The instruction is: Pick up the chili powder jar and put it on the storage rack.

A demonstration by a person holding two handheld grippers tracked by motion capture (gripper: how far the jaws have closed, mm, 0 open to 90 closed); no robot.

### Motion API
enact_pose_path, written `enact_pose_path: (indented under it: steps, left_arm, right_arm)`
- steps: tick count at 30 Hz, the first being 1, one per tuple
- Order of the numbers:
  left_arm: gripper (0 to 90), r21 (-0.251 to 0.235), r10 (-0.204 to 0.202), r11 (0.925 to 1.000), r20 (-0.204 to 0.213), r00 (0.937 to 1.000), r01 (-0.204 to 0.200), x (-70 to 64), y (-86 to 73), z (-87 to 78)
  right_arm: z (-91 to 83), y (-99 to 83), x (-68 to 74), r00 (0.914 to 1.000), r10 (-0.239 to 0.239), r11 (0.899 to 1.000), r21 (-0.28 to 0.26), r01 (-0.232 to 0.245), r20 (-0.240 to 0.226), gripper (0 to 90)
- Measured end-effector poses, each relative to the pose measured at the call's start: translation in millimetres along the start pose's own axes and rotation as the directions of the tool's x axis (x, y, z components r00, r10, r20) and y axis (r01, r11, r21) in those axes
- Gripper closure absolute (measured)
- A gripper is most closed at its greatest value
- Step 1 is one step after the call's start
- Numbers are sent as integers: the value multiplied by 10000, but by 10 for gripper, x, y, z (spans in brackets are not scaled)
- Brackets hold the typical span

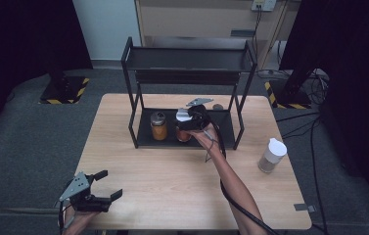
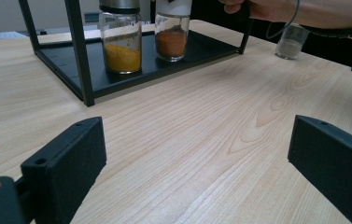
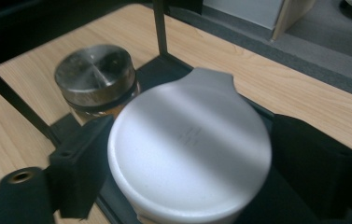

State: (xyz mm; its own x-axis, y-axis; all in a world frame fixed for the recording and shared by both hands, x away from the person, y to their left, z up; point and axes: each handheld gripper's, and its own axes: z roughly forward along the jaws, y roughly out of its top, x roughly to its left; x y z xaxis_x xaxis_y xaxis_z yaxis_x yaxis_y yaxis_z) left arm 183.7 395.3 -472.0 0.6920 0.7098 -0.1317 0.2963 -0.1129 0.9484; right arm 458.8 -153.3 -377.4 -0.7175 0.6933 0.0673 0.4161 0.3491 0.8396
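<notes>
A black two-tier rack (image 1: 187, 58) stands at the back of the wooden table (image 1: 172, 176). On its lower shelf (image 2: 201, 46) a metal-lidded jar of yellow powder (image 1: 158, 126) (image 2: 121, 39) (image 3: 96, 74) stands at the left. Right beside it is a white-lidded jar of red-orange powder (image 1: 183, 134) (image 2: 171, 39), its base resting on the shelf. My right gripper (image 1: 188, 121) (image 3: 190, 149) is shut on this jar's white lid (image 3: 190, 116), one jaw pressed to each side. My left gripper (image 1: 110, 184) (image 2: 197, 140) is open over bare wood near the table's front left corner.
Another white-lidded jar (image 1: 272, 155) (image 2: 290, 44) with pale powder stands on the table right of the rack. The rack's black posts (image 2: 80, 51) frame the shelf. The right forearm and its cable (image 1: 231, 191) cross the table's middle. Dark carpet surrounds the table.
</notes>
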Motion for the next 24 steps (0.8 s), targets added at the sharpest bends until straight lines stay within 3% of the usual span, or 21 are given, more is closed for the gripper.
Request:
enact_pose_path:
  steps: [3,10,14,17,24]
  left_arm:
    - [34,10,14,10000,19,10000,-14,0,2,1]
    - [34,7,12,10000,15,10000,-12,-1,1,2]
    - [34,3,18,10000,16,10000,-18,-1,1,1]
    - [34,3,-2,10000,26,10000,2,4,-1,4]
    - [33,18,-2,10000,27,10000,2,1,2,5]
  right_arm:
    - [-70,-21,-2,10000,-75,9994,-346,77,60,112]
    - [-217,88,11,9991,-431,9982,-424,430,-9,110]
    - [-354,163,47,9966,-811,9953,-546,803,-115,110]
    - [-470,229,32,9965,-734,9956,-617,709,-400,113]
    - [-758,326,103,9915,-1240,9896,-781,1207,-393,110]
